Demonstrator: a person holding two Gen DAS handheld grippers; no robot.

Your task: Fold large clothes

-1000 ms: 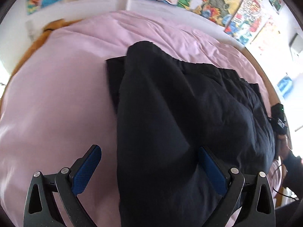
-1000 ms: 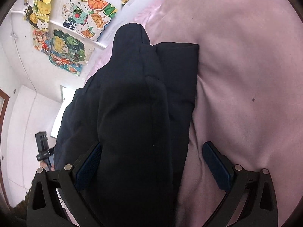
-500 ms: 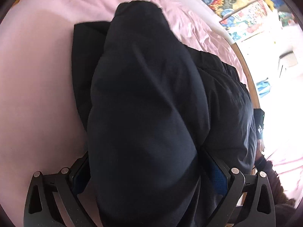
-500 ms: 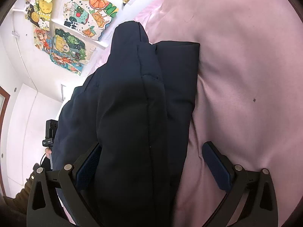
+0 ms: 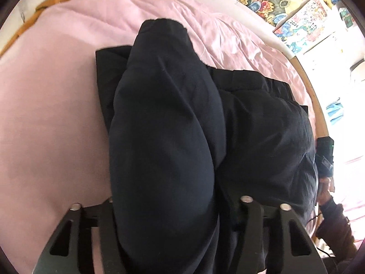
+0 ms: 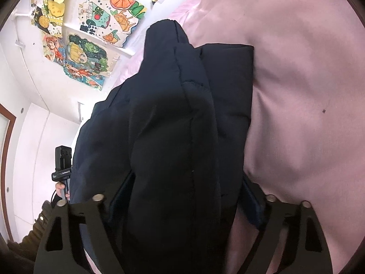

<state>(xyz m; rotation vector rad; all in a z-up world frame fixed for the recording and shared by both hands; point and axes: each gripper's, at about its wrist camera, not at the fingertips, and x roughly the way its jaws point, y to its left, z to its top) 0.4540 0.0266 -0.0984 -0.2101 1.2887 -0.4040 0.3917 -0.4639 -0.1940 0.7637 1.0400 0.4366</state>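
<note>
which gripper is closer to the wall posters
Hard to call. Left gripper and right gripper both clamp the dark jacket on the bed, posters well beyond both.

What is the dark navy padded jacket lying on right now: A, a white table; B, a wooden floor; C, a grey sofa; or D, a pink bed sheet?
D: in both wrist views the navy padded jacket lies on a pink bed sheet, with the left gripper and the right gripper each closed on a fold of it.
</note>
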